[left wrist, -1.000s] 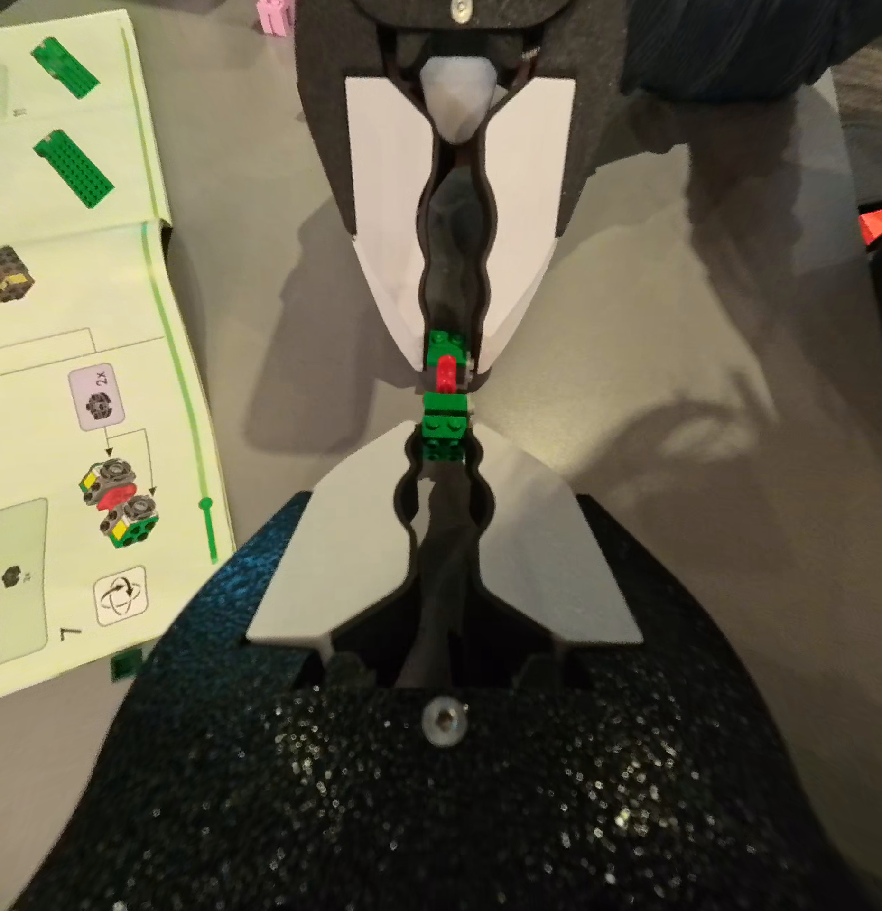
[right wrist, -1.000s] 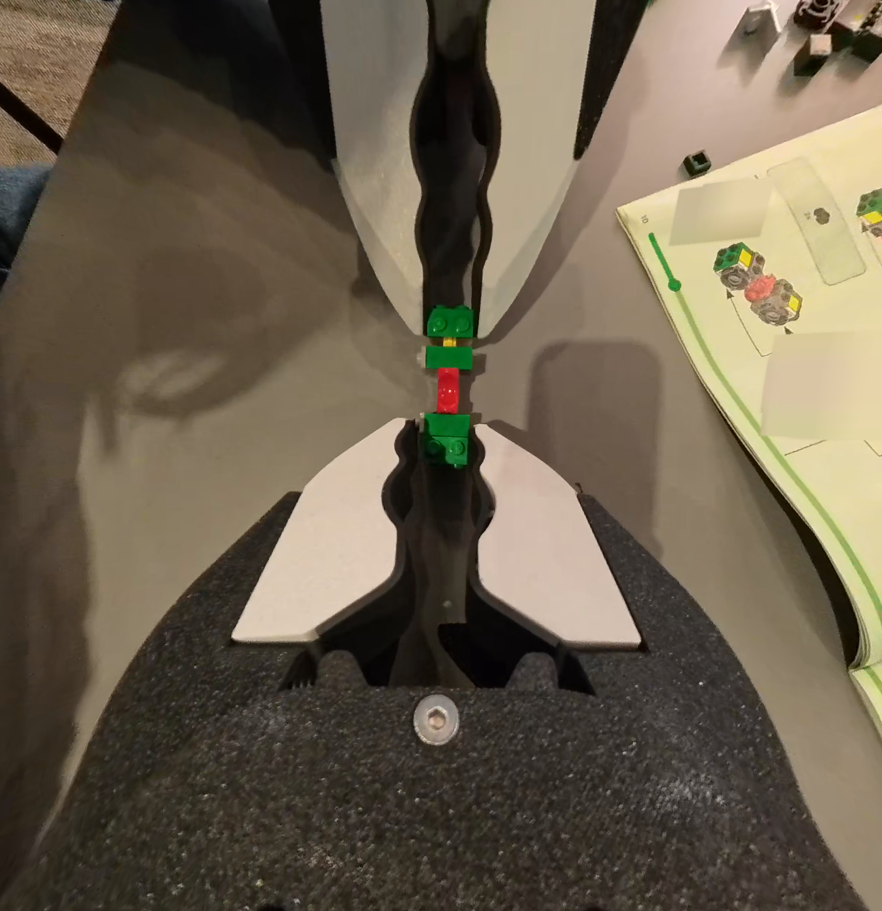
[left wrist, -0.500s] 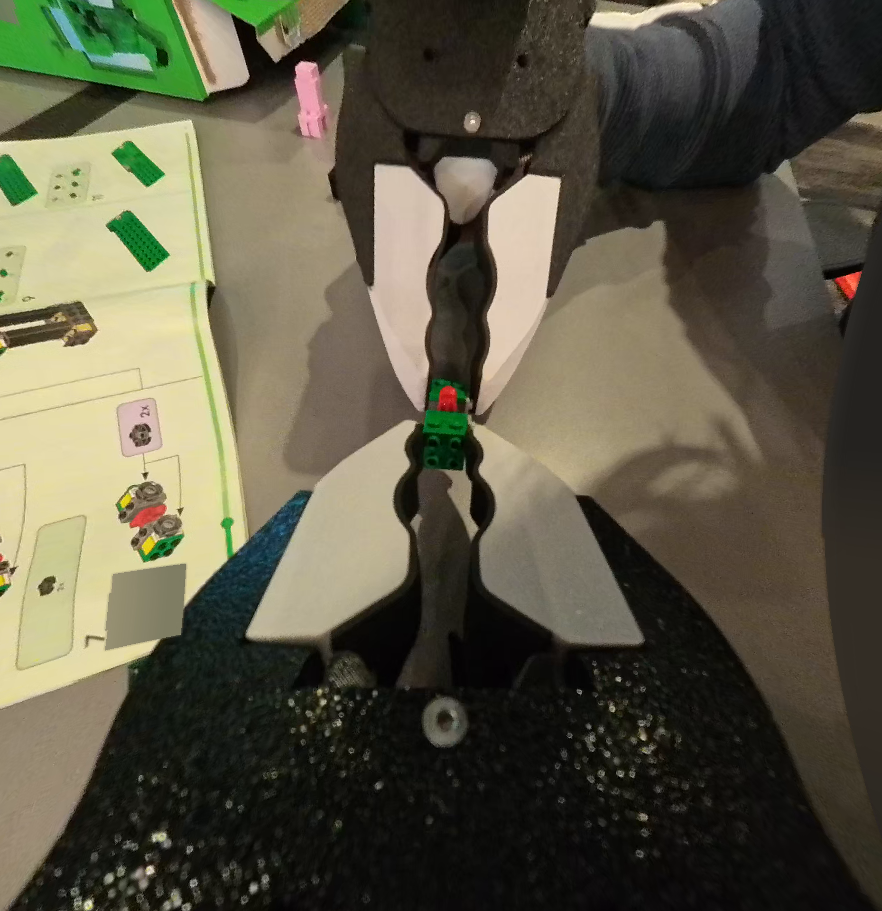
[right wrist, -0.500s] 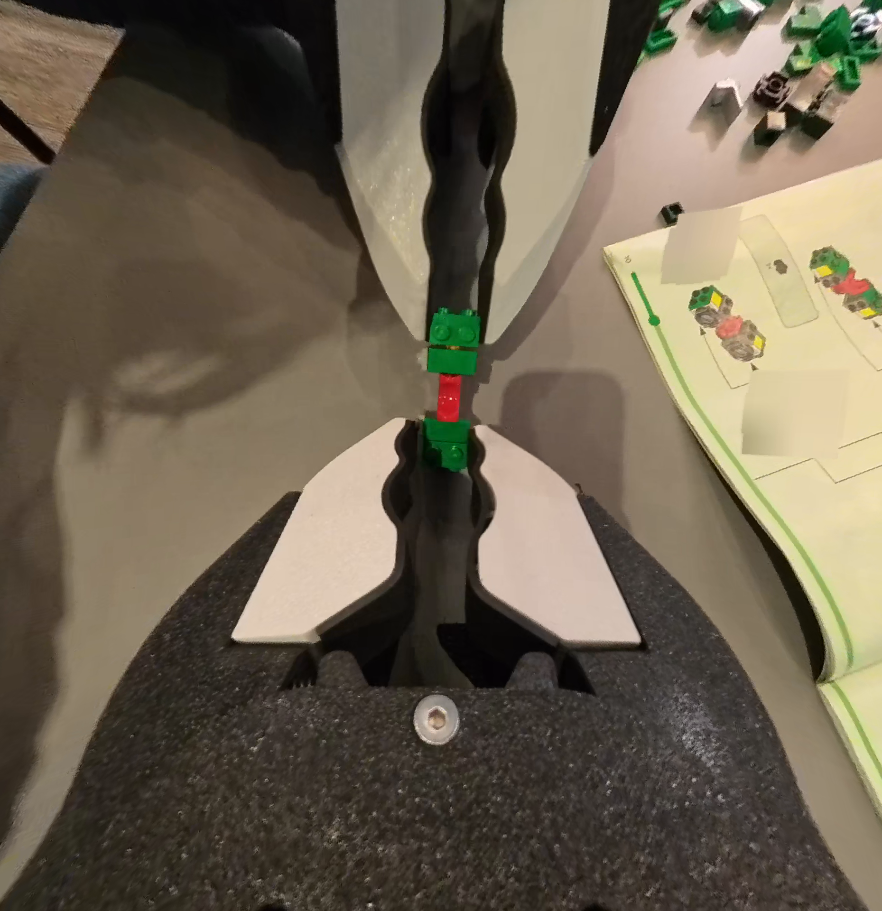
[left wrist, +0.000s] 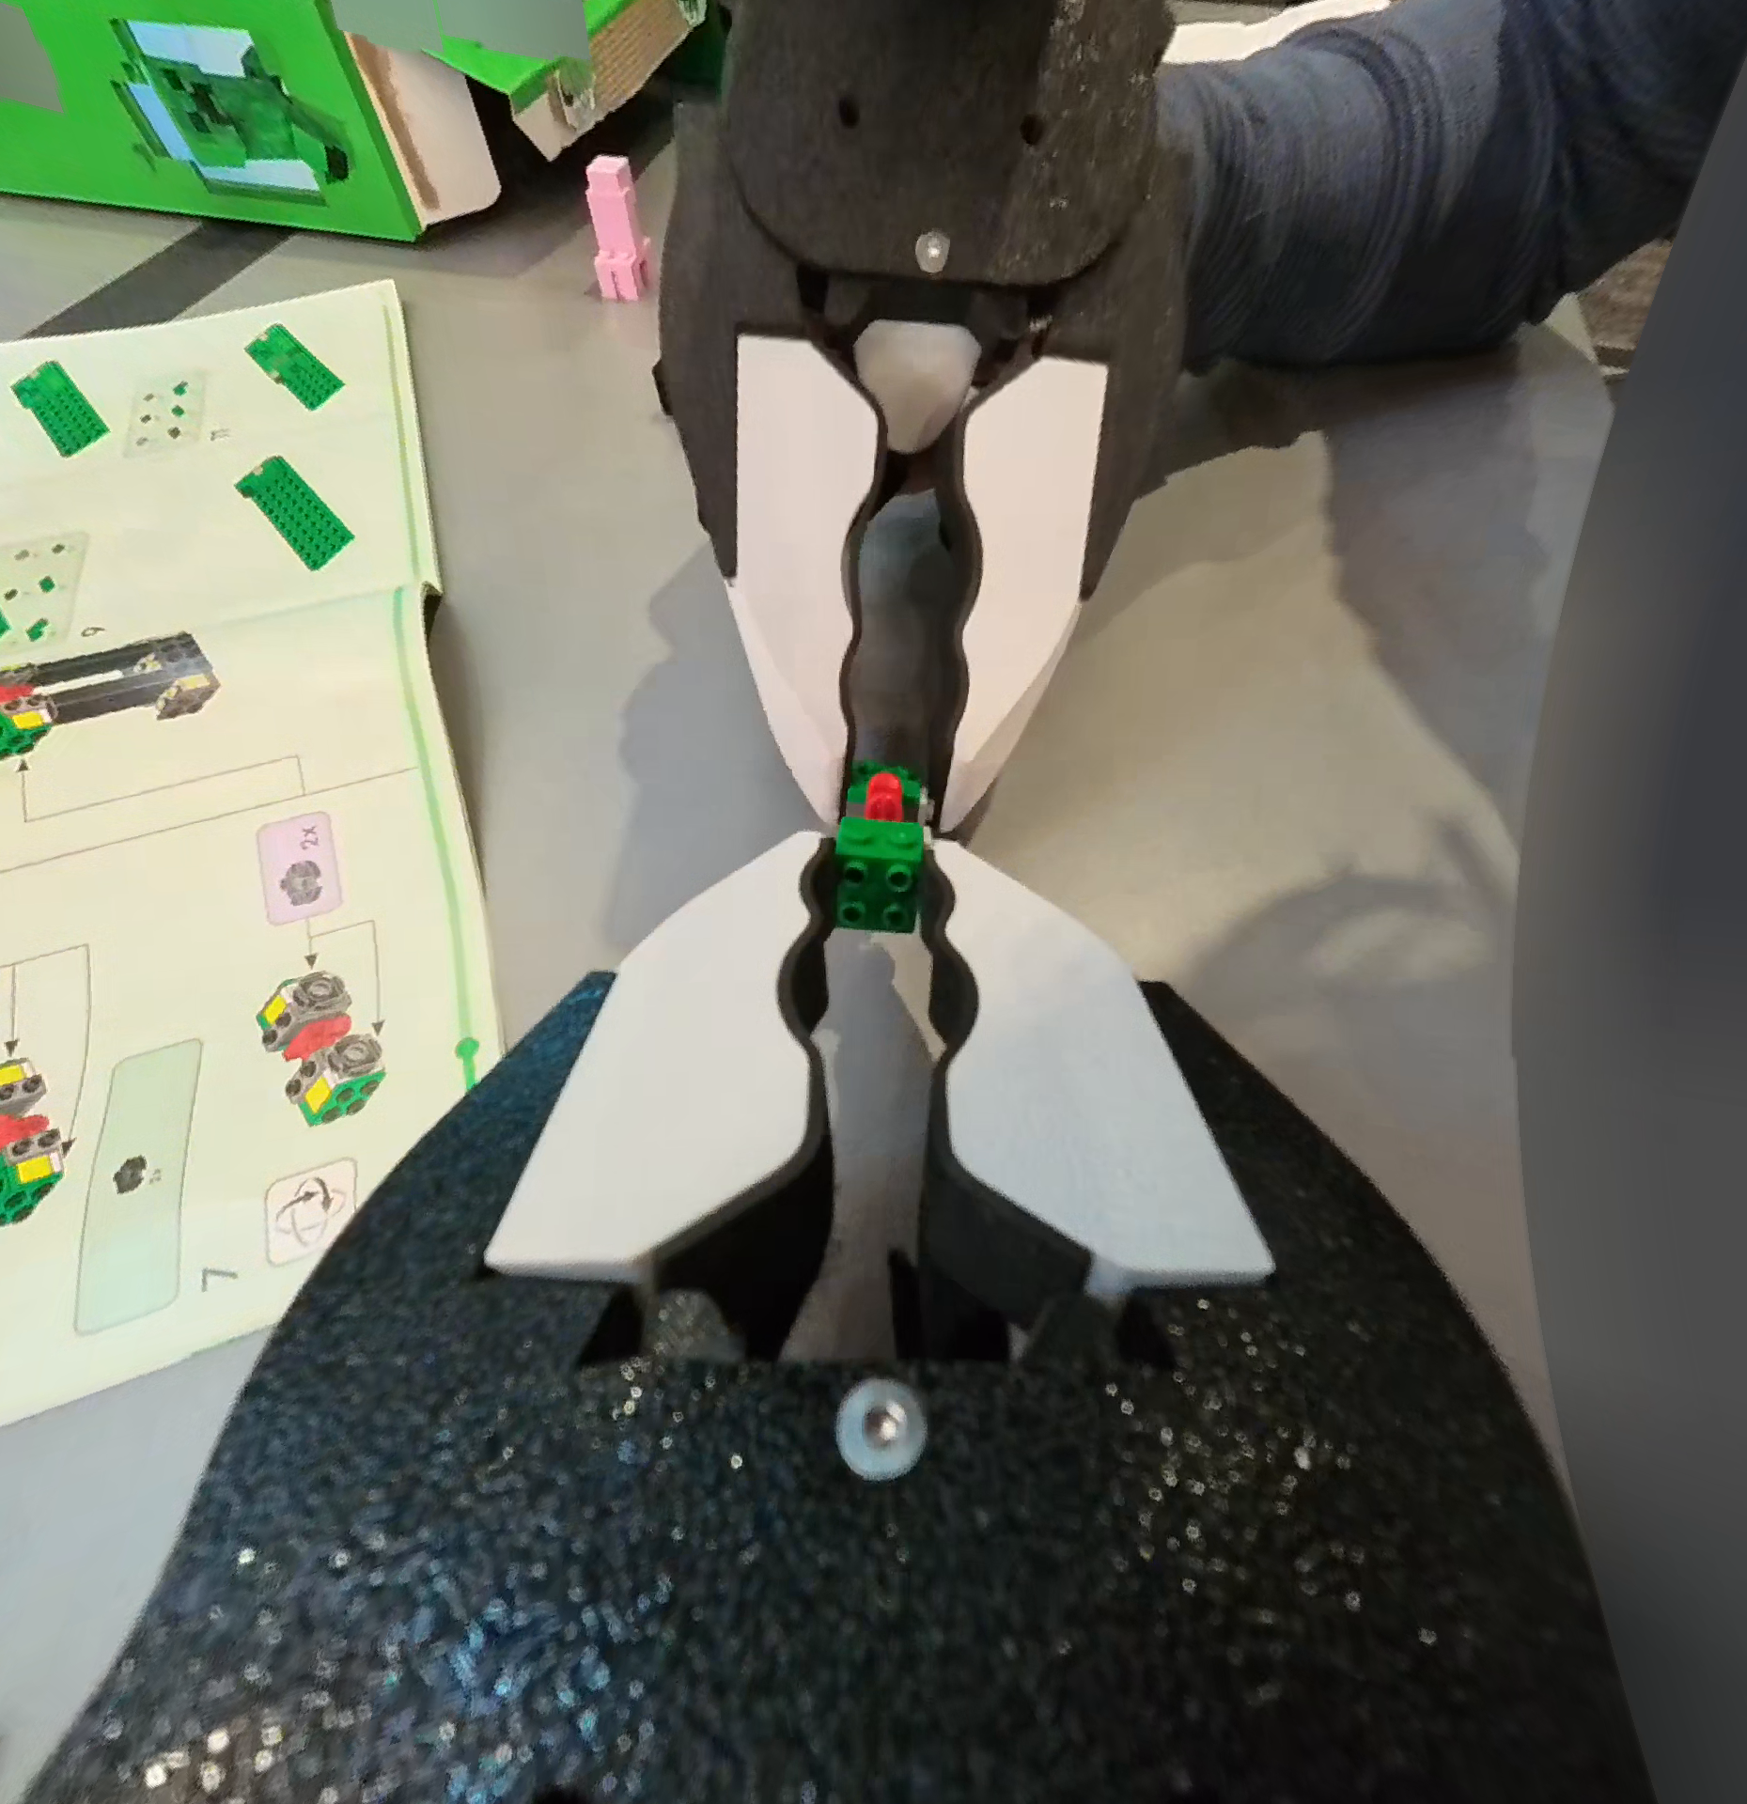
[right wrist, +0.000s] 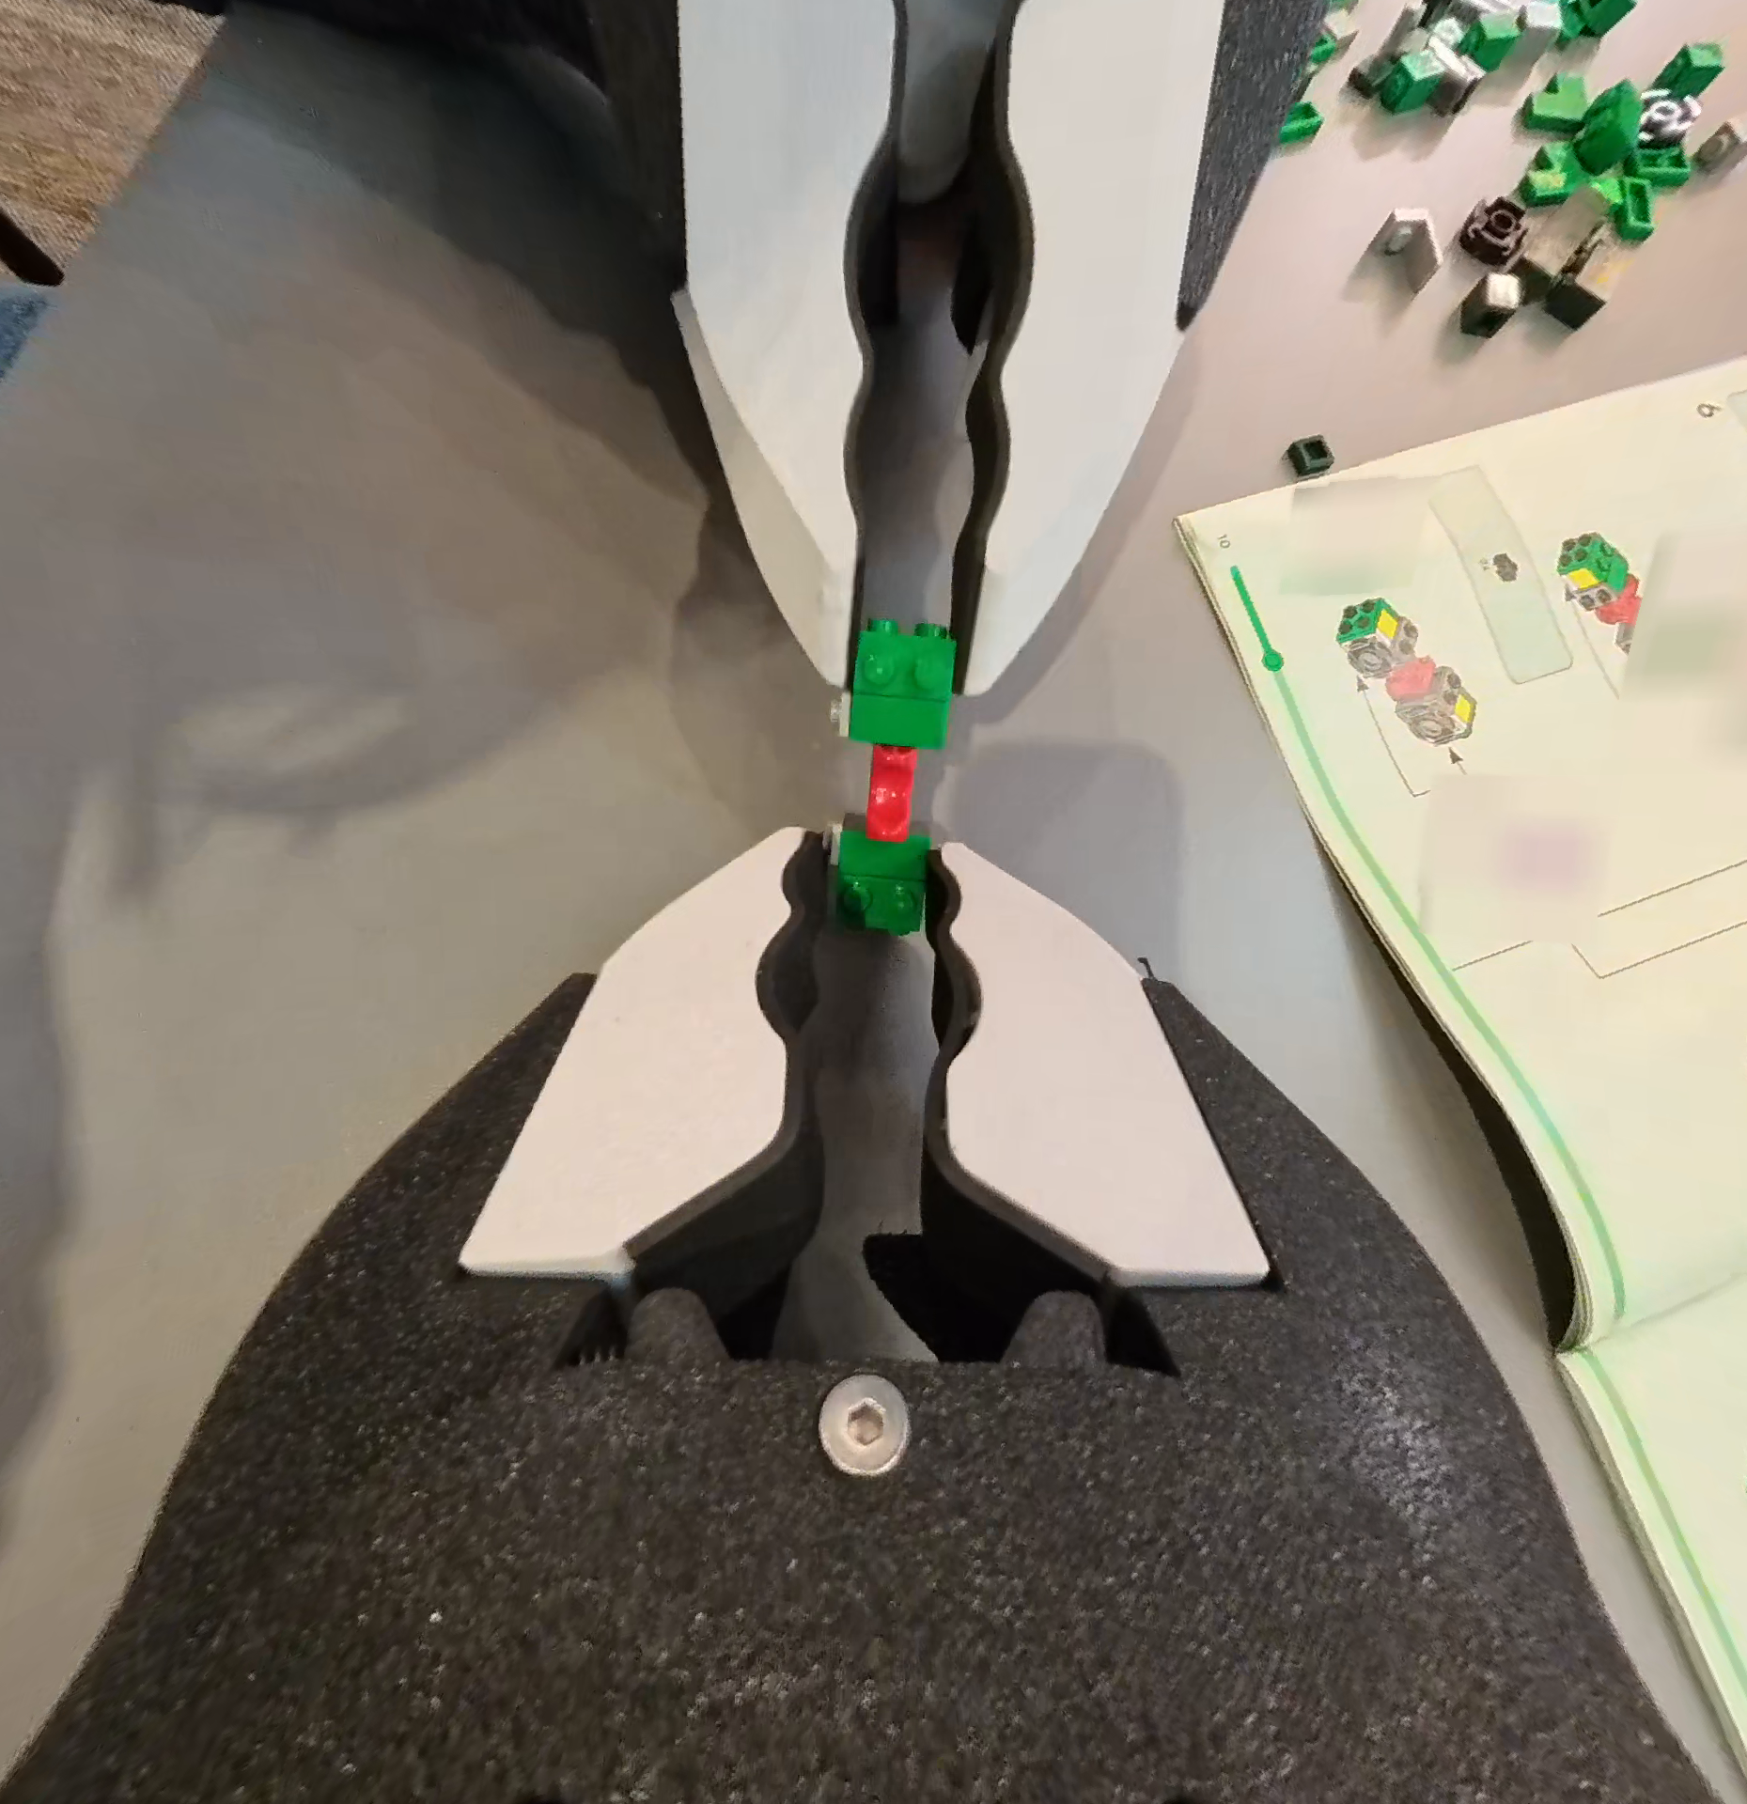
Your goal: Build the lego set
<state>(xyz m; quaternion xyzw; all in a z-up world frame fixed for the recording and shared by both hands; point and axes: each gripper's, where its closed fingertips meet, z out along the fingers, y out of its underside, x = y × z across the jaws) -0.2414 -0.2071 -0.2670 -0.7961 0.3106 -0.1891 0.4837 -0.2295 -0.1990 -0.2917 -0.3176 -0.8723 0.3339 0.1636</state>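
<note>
Each gripper is shut on one green block of a small assembly: two green blocks joined by a red connector. In the left wrist view, my left gripper (left wrist: 879, 861) grips the near green block (left wrist: 879, 883). The right gripper (left wrist: 889, 793) faces it tip to tip, holding the far green block, with the red connector (left wrist: 885, 789) just showing. In the right wrist view, my right gripper (right wrist: 879, 864) grips the near green block (right wrist: 881, 890). The red connector (right wrist: 891, 791) spans to the other green block (right wrist: 898, 688), held in the left gripper (right wrist: 901, 683). The assembly is held above the grey table (right wrist: 361, 586).
An open instruction booklet (left wrist: 195, 781) lies beside the grippers, also in the right wrist view (right wrist: 1533, 879). A green box (left wrist: 195, 117) and a pink figure (left wrist: 615, 234) stand at the back. A pile of loose bricks (right wrist: 1582, 146) and a small black piece (right wrist: 1307, 454) lie nearby. A person's sleeve (left wrist: 1387, 176) is behind. My left and right fingertips are right by each other.
Both grippers have tilted up with the assembly still held between them; the box, the pink figure and the brick pile have come into view. Both grips are unchanged.
</note>
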